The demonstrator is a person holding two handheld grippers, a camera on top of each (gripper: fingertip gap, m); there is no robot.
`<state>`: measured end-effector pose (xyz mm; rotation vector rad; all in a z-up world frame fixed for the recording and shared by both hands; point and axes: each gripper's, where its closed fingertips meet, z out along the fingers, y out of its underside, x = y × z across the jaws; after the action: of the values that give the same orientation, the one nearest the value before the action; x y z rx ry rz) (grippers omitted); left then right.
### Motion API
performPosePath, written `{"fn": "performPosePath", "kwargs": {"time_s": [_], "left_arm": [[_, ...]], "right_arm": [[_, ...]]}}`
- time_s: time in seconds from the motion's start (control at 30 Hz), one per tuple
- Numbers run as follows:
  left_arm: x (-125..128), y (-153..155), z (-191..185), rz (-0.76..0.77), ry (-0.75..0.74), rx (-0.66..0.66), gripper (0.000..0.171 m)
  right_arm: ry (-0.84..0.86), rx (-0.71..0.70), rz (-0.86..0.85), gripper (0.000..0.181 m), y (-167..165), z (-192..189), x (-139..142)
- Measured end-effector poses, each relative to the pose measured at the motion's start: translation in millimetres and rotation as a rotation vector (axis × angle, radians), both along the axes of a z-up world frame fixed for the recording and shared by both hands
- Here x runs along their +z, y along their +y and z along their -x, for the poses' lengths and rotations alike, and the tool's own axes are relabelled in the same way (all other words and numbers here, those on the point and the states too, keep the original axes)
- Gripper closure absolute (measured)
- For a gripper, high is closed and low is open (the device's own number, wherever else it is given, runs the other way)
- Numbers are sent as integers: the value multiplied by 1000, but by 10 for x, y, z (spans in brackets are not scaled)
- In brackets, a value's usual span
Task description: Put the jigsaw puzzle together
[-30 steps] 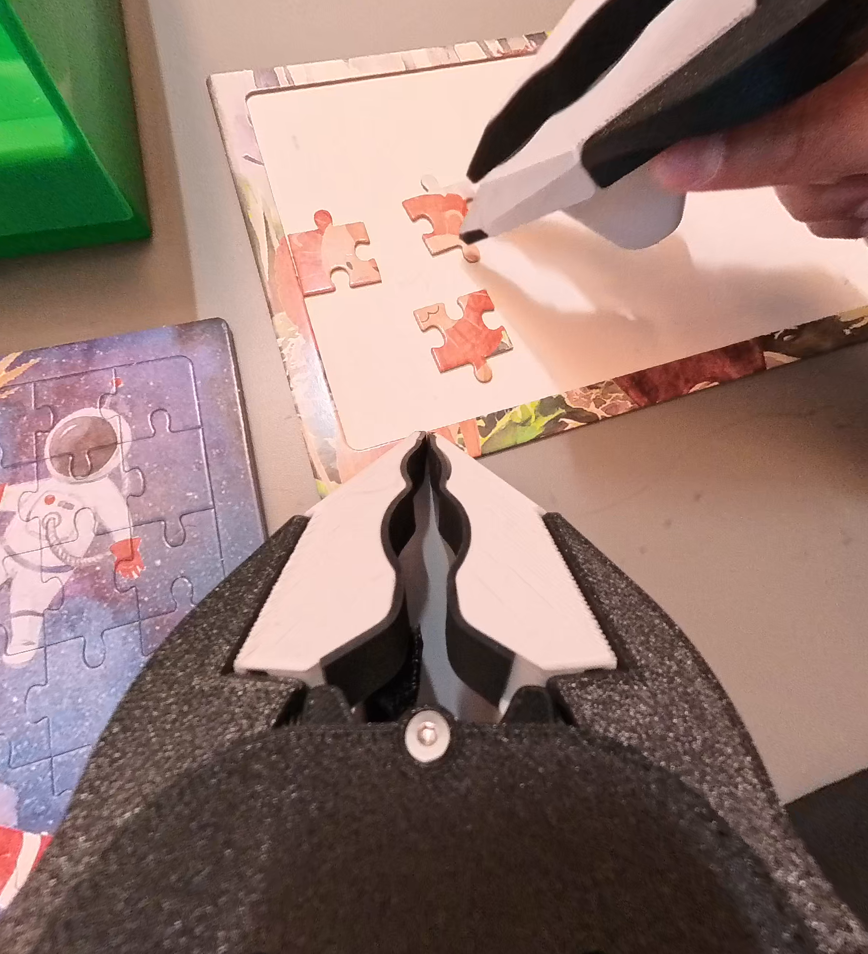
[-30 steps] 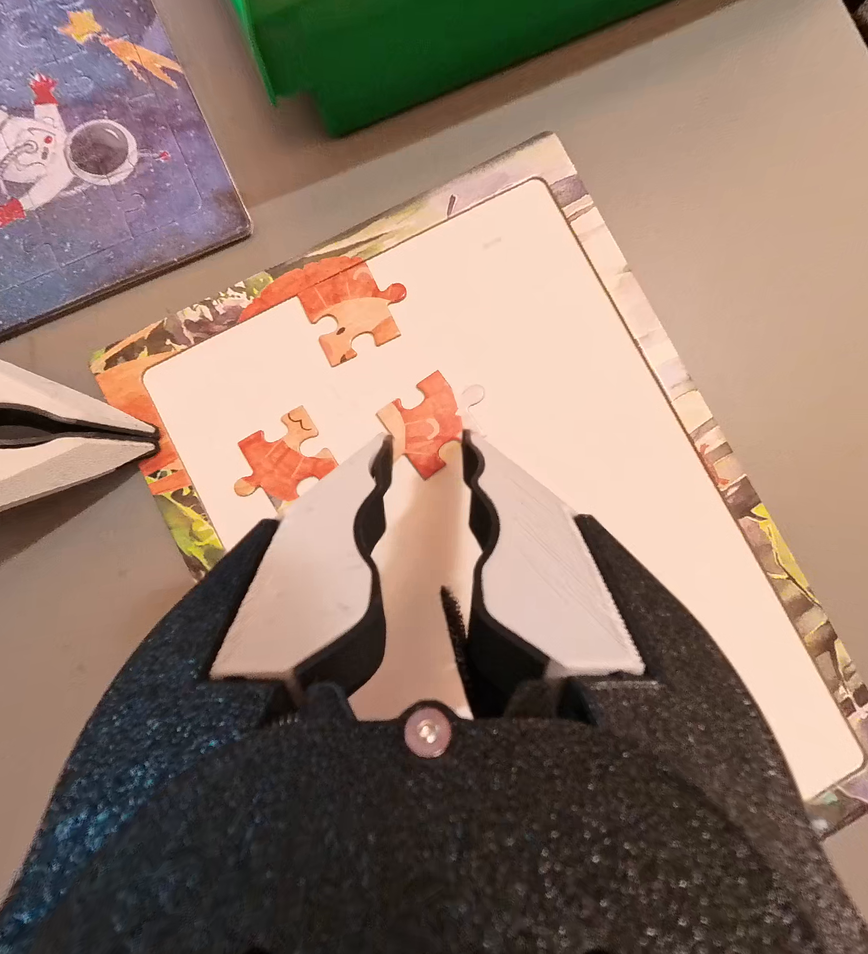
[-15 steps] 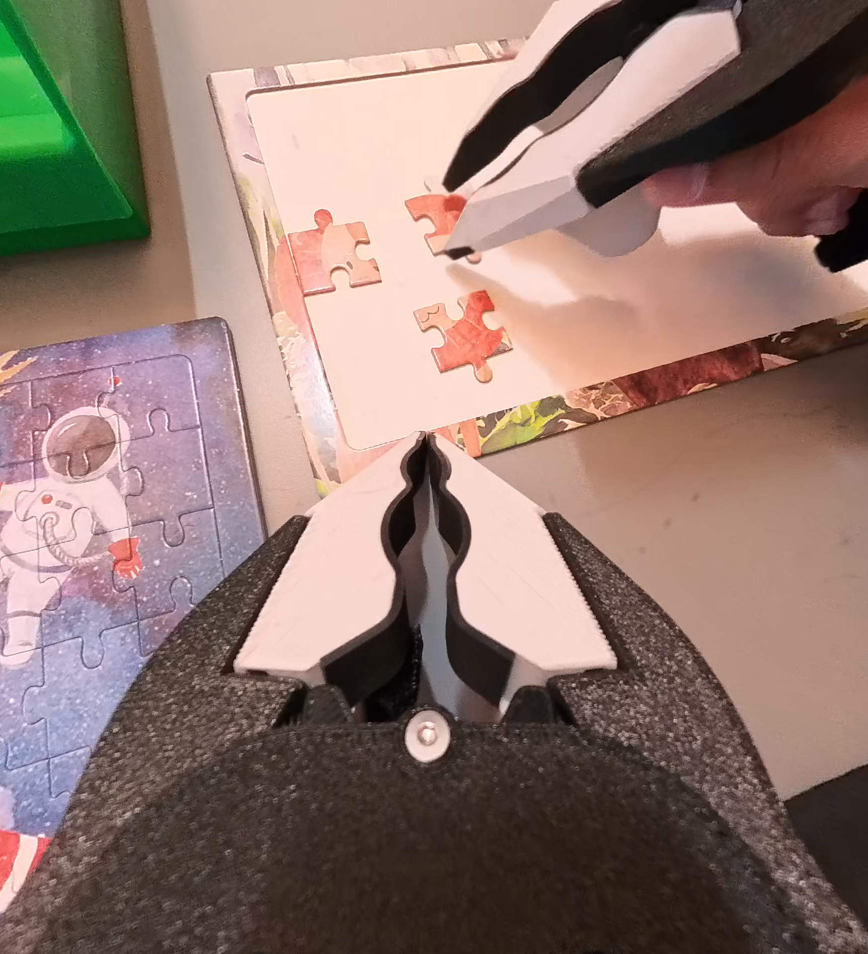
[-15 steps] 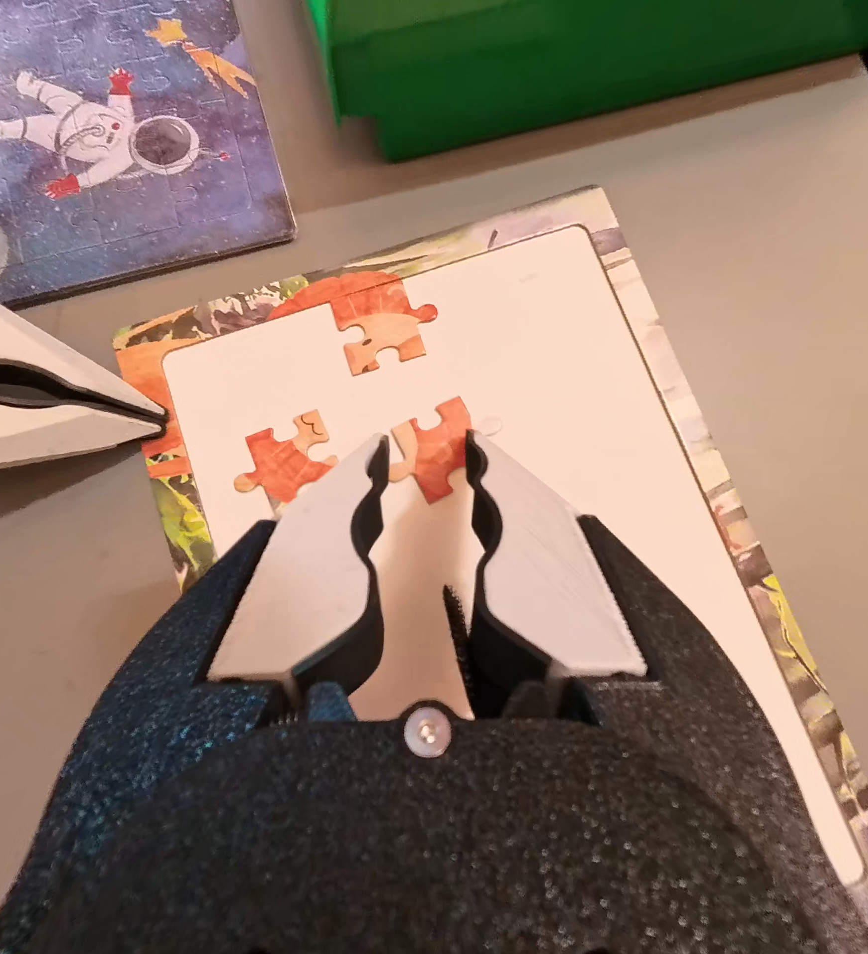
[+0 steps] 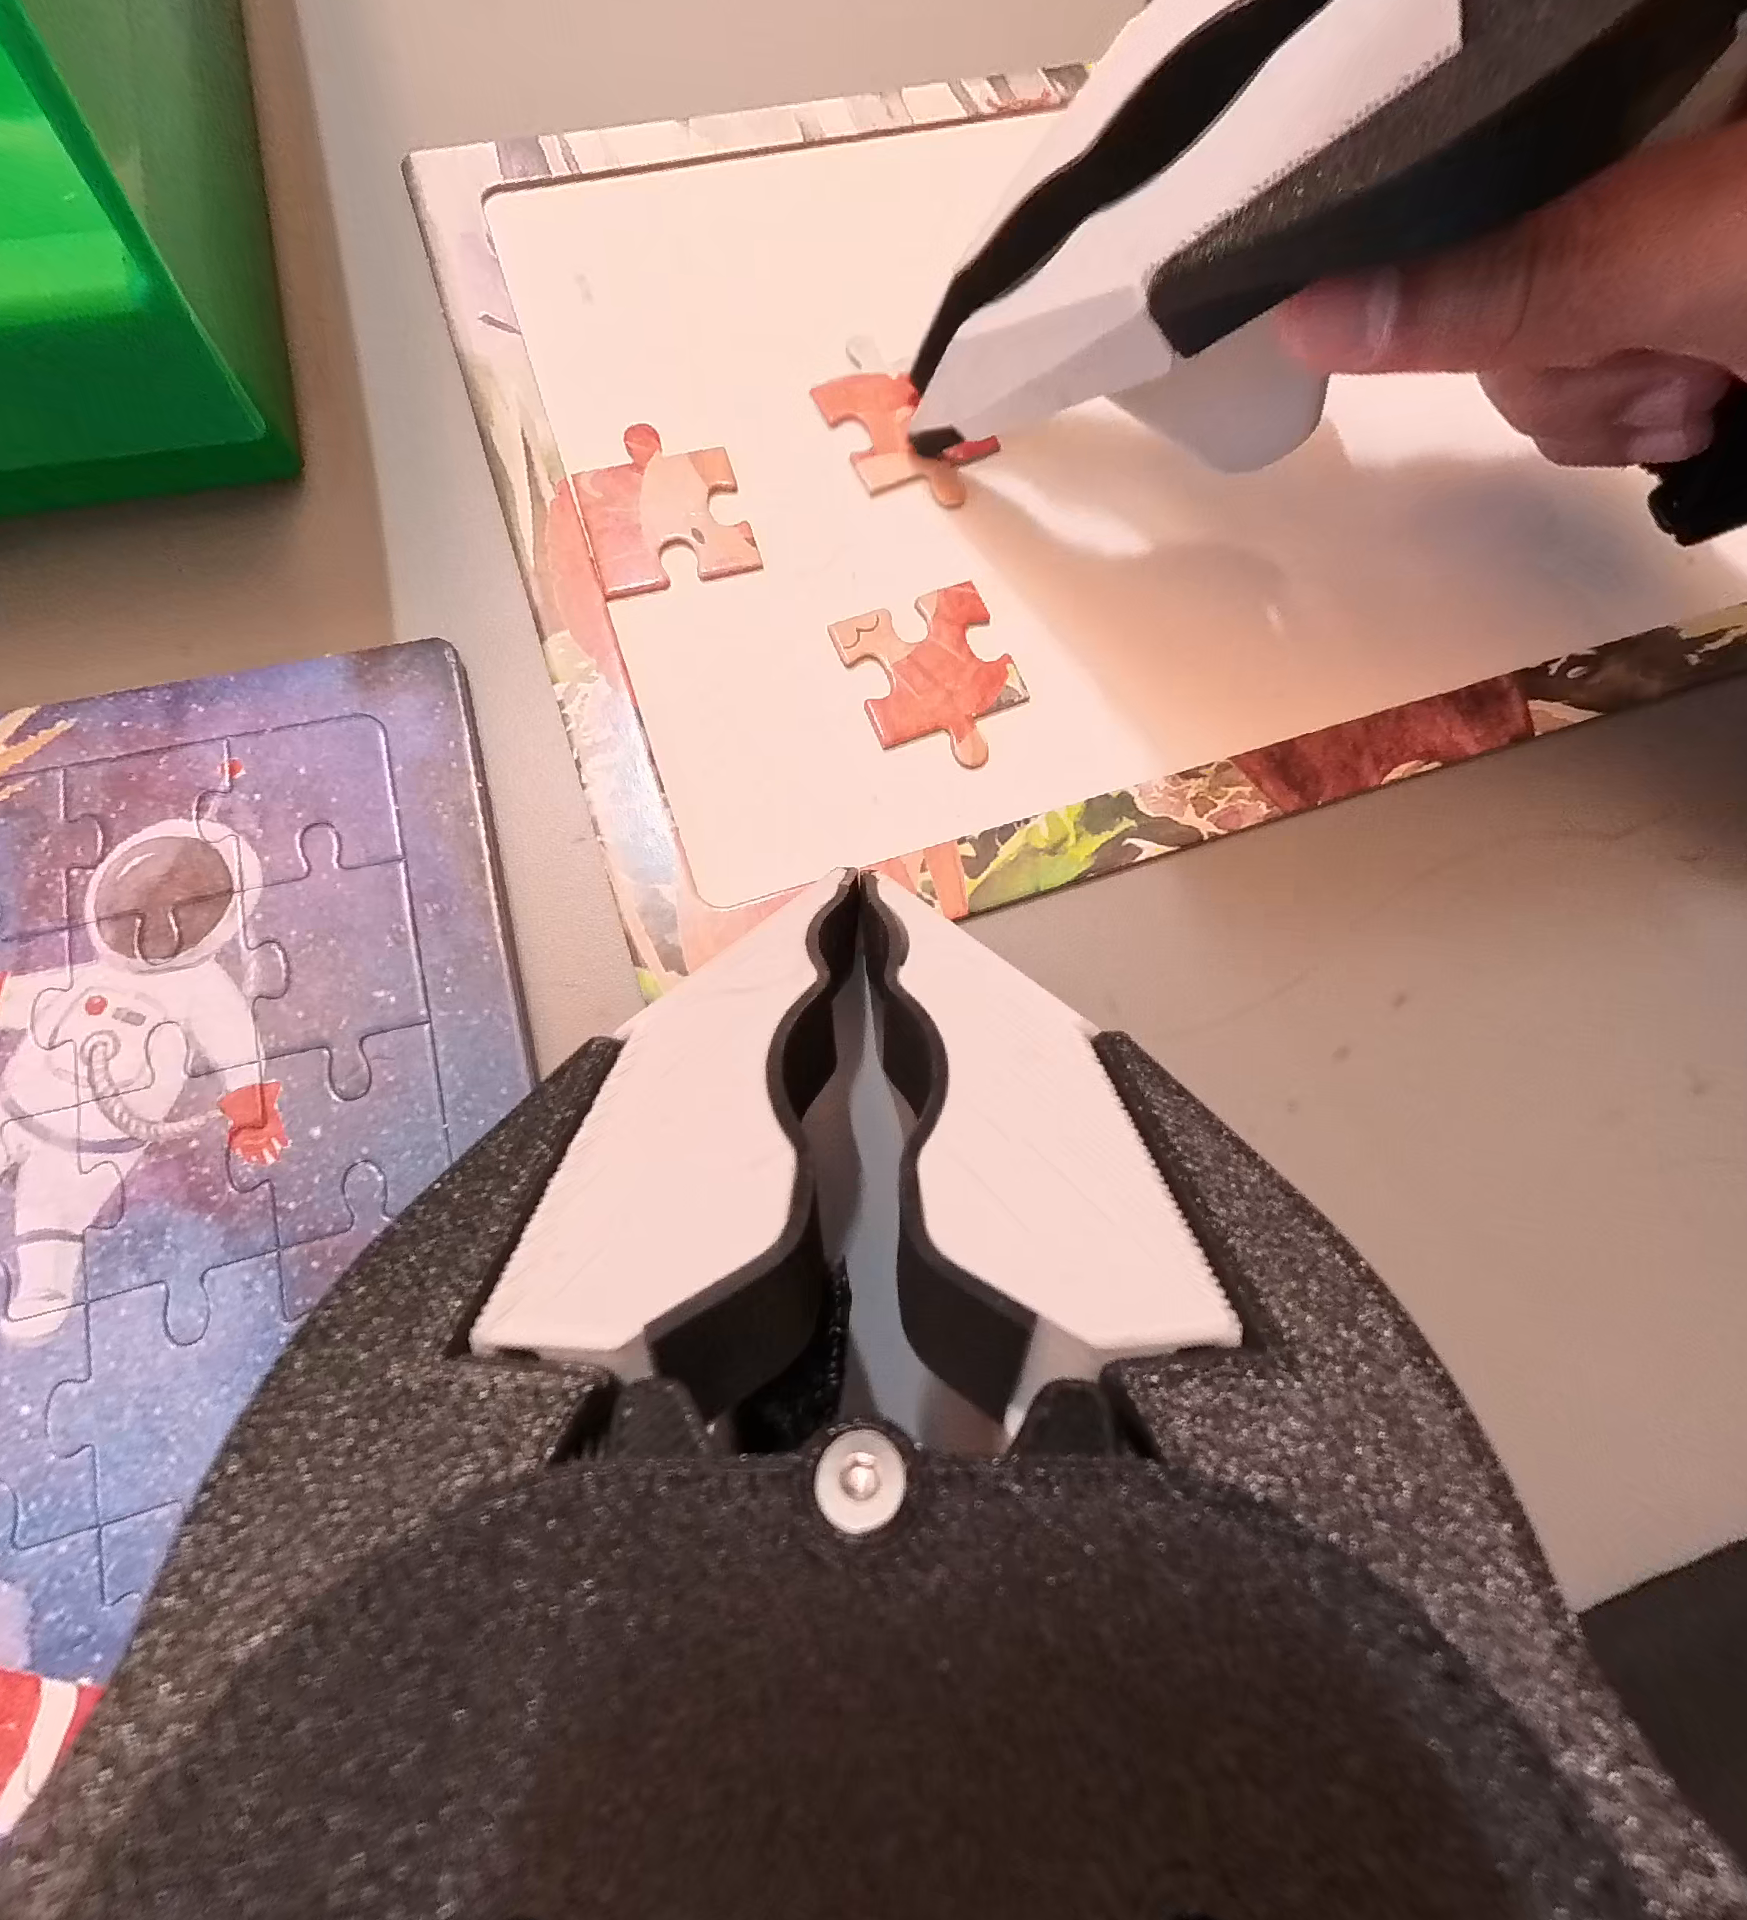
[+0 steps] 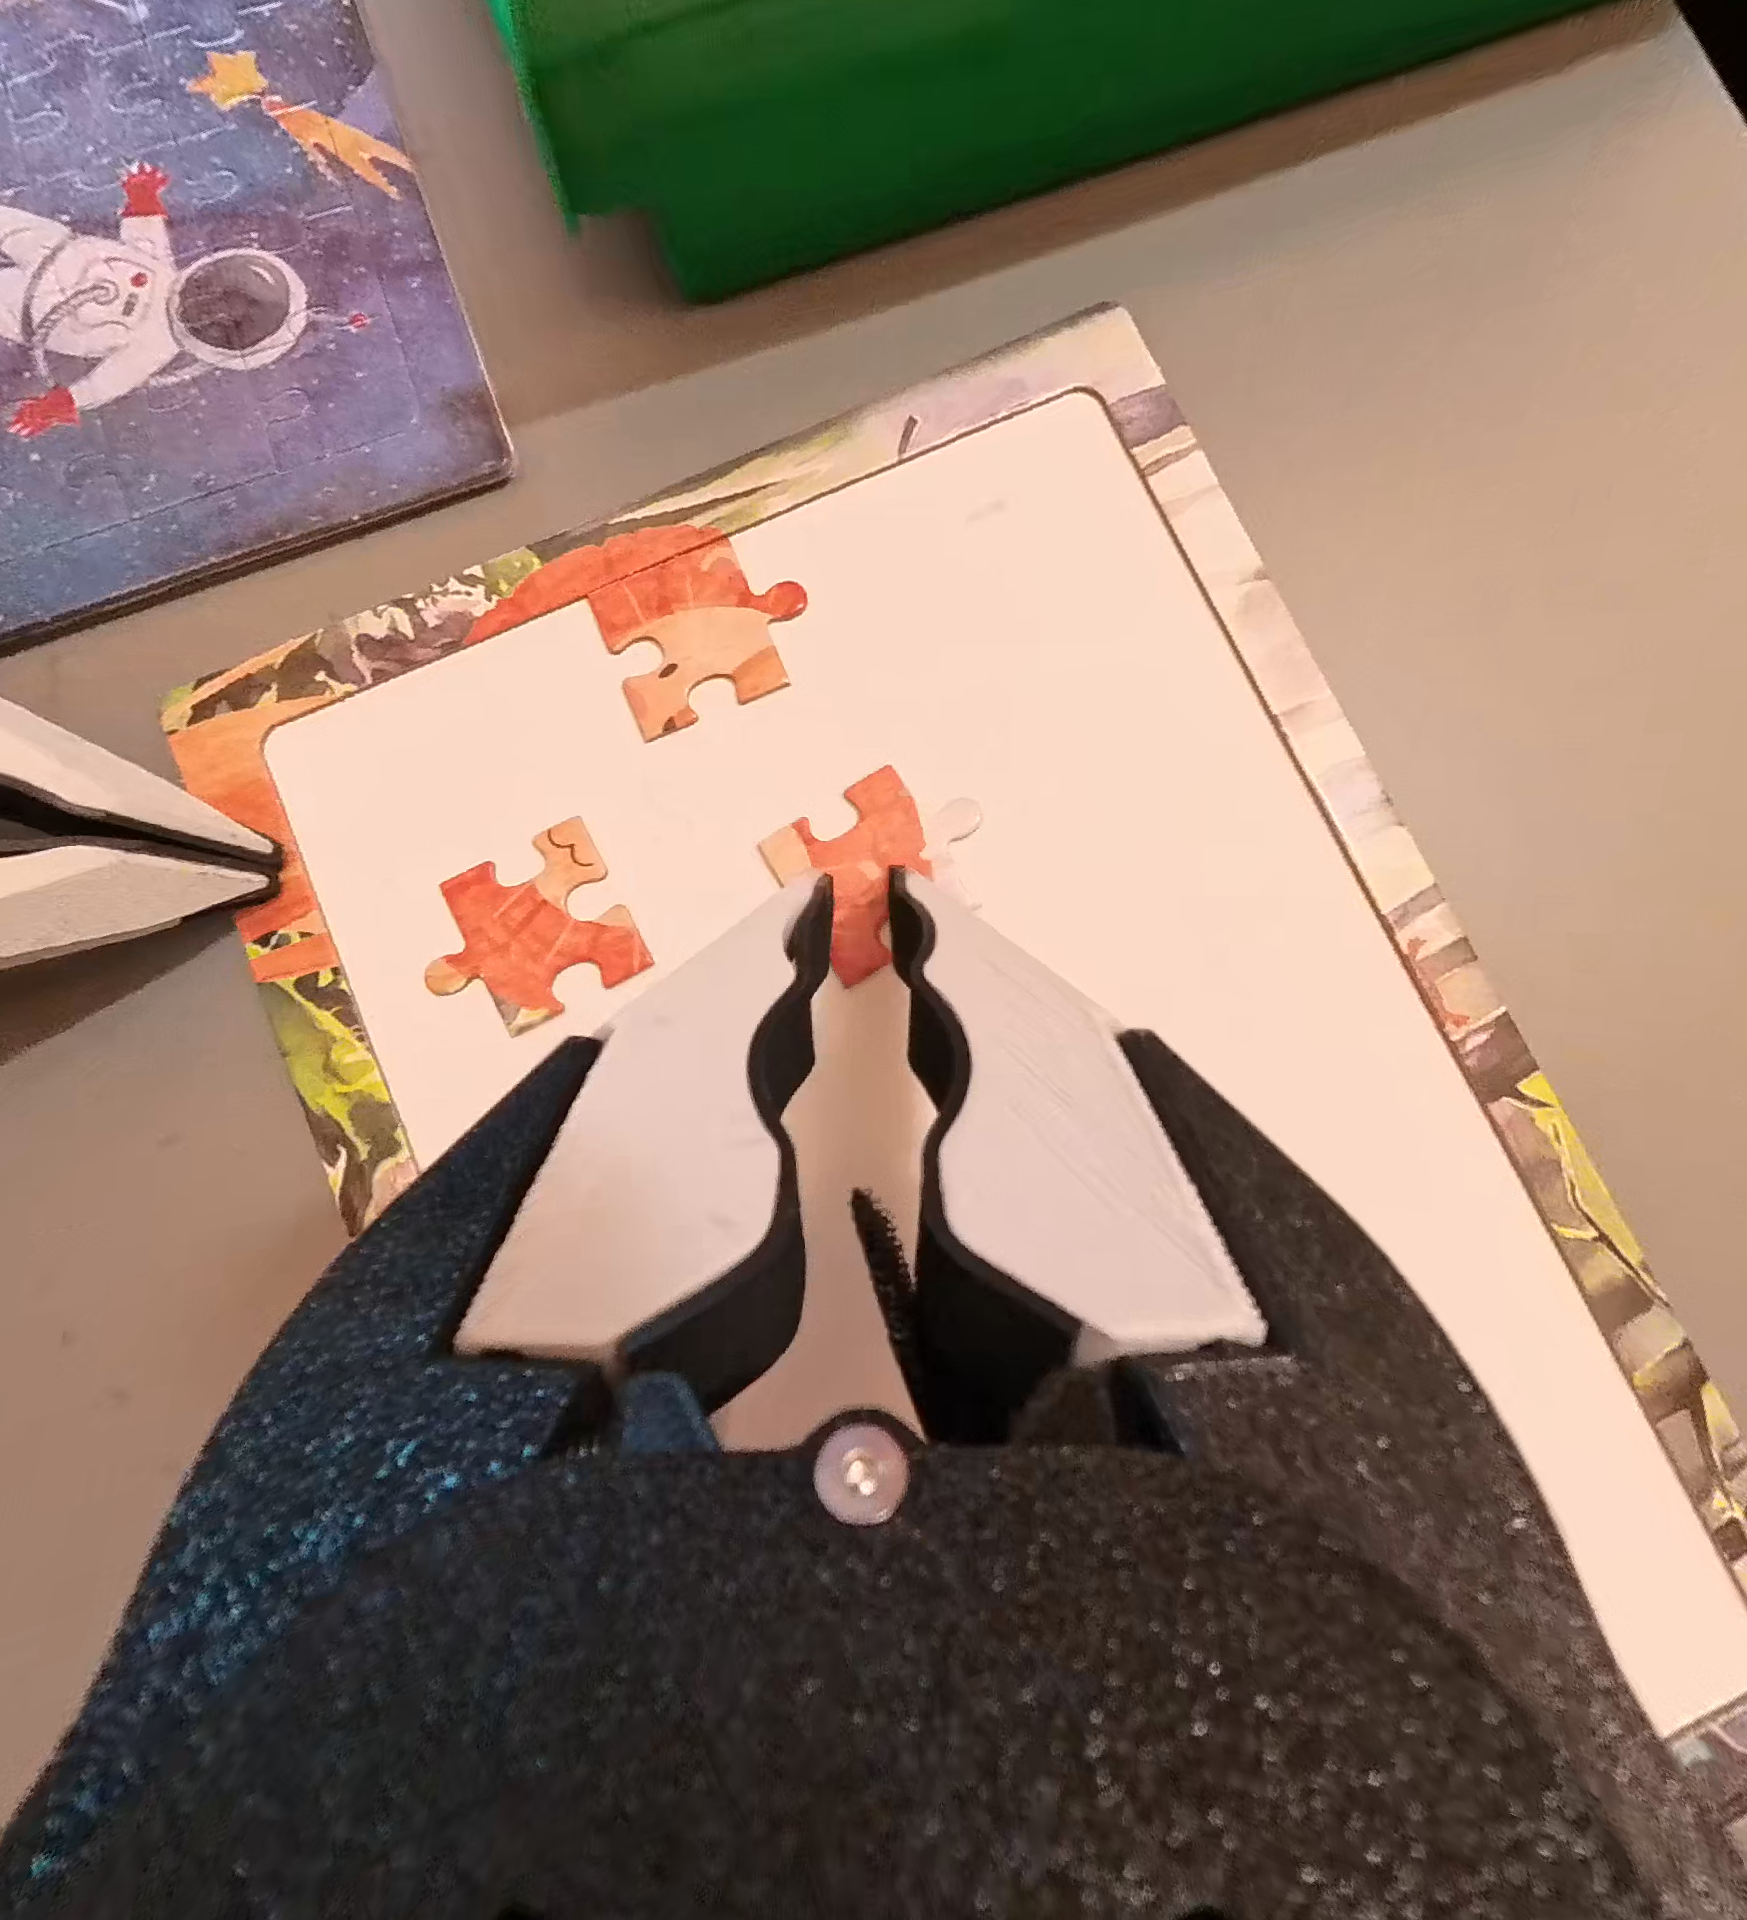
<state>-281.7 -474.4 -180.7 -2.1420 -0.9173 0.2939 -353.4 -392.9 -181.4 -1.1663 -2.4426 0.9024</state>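
The puzzle tray [image 5: 1368, 758] has a painted border and a bare white inside. One orange piece [image 5: 666, 520] sits against its left border; it also shows in the right wrist view [image 6: 703, 644]. A second orange piece [image 5: 936, 670] lies loose on the white [image 6: 531, 925]. My right gripper [image 6: 856, 888] is closed on the near edge of a third orange piece [image 6: 864, 831], which lies mid-tray [image 5: 869, 421]. My left gripper [image 5: 856, 878] is shut and empty, its tips on the tray's near corner. It enters the right wrist view from the left [image 6: 271, 868].
A finished astronaut puzzle [image 5: 173, 1039] lies left of the tray on the grey table [image 6: 173, 260]. A green box [image 5: 69, 260] stands beyond it [image 6: 952, 125]. A person's hand [image 5: 1575, 312] holds the right gripper. Left tips to right tips: about 11 centimetres. The right gripper is farther from the finished astronaut puzzle [image 5: 173, 1039], some 20 centimetres, than the left, some 12 centimetres. Seen from the right wrist view [image 6: 115, 339] as well.
My right gripper lifted slightly, came back down, and its jaws narrowed from open onto the middle orange piece. My left gripper has stayed still and shut.
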Motion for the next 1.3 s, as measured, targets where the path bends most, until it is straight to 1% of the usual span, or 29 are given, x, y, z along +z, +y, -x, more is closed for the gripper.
{"fn": "performPosePath", "kwargs": {"time_s": [0.07,0.17,0.4,0.53,0.63,0.73,0.77,0.83,0.93,1.0,1.07,1.13,1.2,1.27,1.3], "left_arm": [[0,0,1,0,0,0,171],[-1,0,2,1,0,0,171],[-2,0,2,3,3,0,171],[-3,1,4,3,3,0,171],[-3,0,3,5,4,0,171],[-4,1,3,5,4,0,171],[-4,1,4,5,5,0,171],[-4,1,3,6,5,0,171],[-4,0,3,6,5,0,171],[-3,1,3,6,4,0,171],[1,1,5,9,5,-1,171],[14,-16,21,23,21,7,169],[99,-49,55,34,64,25,163],[267,-28,42,-3,97,20,162],[364,4,15,-36,107,8,162]], "right_arm": [[-17,-7,7,172,9,-20,-5],[-51,-4,18,179,-5,-78,-6],[-60,3,-4,177,-21,-129,5],[-59,-20,-6,177,48,-99,-5],[-70,-15,1,180,36,-127,-4],[-62,-12,-17,181,33,-140,0],[-56,-18,-15,178,37,-128,12],[-57,-14,28,178,8,-134,75],[-23,-34,123,178,17,-121,324],[13,-43,257,176,16,-164,658],[69,-28,429,169,17,-292,1092],[137,21,626,160,32,-549,1539],[180,68,823,152,96,-889,1895],[142,112,995,137,174,-1293,2098],[110,133,1047,135,226,-1506,2137]]}}
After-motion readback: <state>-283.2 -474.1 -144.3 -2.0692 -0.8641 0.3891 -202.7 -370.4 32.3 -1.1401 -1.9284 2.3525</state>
